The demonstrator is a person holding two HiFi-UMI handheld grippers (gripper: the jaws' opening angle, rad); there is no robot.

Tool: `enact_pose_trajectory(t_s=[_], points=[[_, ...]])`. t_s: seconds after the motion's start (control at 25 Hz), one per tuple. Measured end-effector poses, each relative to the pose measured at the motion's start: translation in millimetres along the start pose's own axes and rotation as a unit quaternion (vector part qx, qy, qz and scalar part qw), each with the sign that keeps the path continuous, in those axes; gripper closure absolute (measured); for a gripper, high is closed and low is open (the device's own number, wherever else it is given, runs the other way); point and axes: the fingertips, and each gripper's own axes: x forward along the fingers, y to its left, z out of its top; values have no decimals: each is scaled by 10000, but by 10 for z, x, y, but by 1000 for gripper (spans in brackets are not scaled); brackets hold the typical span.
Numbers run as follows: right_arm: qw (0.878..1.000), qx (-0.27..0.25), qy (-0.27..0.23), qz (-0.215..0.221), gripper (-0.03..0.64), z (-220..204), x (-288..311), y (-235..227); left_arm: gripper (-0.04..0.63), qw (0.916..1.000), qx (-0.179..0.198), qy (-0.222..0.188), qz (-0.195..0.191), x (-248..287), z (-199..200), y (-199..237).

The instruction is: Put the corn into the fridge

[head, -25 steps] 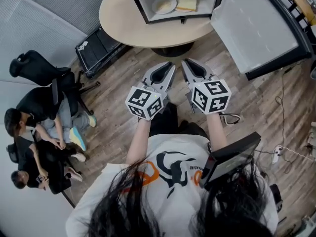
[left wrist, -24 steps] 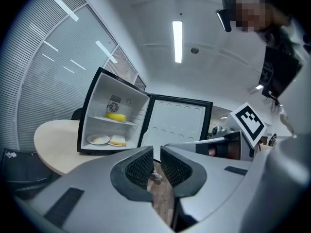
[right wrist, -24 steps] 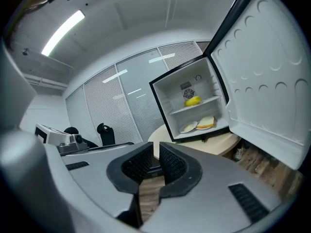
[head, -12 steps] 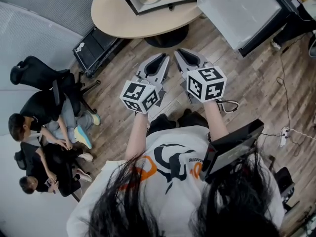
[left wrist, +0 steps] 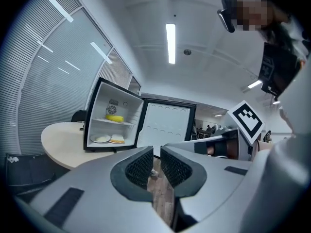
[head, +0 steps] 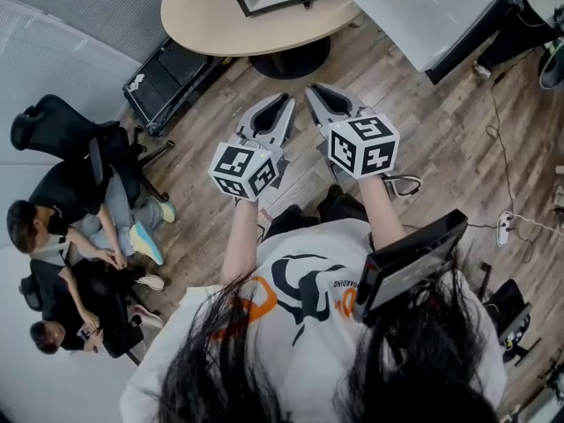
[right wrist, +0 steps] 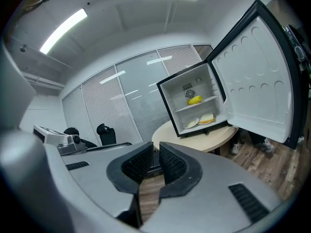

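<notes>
The corn, a stubby yellow piece with rounded ends, lies on its side on the upper white shelf of the fridge, about midway along the shelf and touching nothing else. On the compartment's floor below it sit a flat pale plate and, just beside it toward the hinge side, a square slice of bread. The fridge is a small box, black outside and smooth white inside. Its door stands wide open past the rim of the surface, and the door's moulded white liner is dimpled with a row of round hollows. The fridge rests on a round, matte beige surface, set back from the nearer edge. Well apart from it, over the grey-brown plank floor, the left tool and right tool are held side by side, both pointing toward the fridge. Each is grey moulded plastic with black cross-hatched pads. The jaws of each are pressed almost together with nothing between them. Each tool carries a cube with square black-and-white markers.
</notes>
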Motion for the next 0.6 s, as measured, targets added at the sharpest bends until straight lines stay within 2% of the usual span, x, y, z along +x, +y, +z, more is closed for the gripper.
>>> enact_pose_trajectory(t_s=[0.32, 0.6], points=[[10000, -38, -11, -40, 569, -107, -42, 451, 552, 9999, -14, -134, 17, -500, 42, 90], [10000, -59, -32, -30, 569, -123, 61, 718, 552, 9997, -20, -240, -36, -698, 104, 228]])
